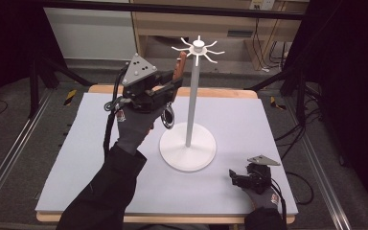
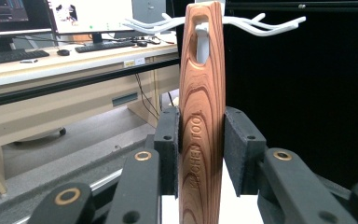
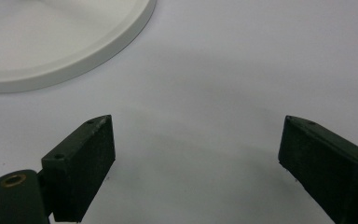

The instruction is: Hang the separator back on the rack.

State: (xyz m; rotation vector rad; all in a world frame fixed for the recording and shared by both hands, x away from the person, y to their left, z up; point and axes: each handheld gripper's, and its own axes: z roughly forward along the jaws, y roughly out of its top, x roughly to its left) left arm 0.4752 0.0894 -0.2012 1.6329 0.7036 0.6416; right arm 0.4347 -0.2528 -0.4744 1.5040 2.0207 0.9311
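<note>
Two hand-held grippers were at work around one landmark, the white hook stand (image 1: 190,100) with its round base and spoked top, standing on the pale grey table mat (image 1: 76,158).

Nearest the person, the right gripper (image 1: 234,178) rested low on the mat, just on the near right side of the stand's round white base (image 3: 51,42). Its jaws stood wide apart with nothing between them; bare mat showed in the gap in the right gripper view.

Farther off, the left gripper (image 1: 175,82) was raised, to the left of the stand's pole and near its top. Its pads (image 2: 168,144) were clamped on the striped brown wooden handle of a kitchen utensil (image 2: 201,121), held upright, stamped lettering running along the grain. The handle's hanging slot (image 2: 196,39) sat level with the white hook arms (image 2: 261,25); whether a hook passed through it could not be told. The utensil's metal end (image 1: 168,117) hung below the gripper, left of the pole, above the base.
</note>
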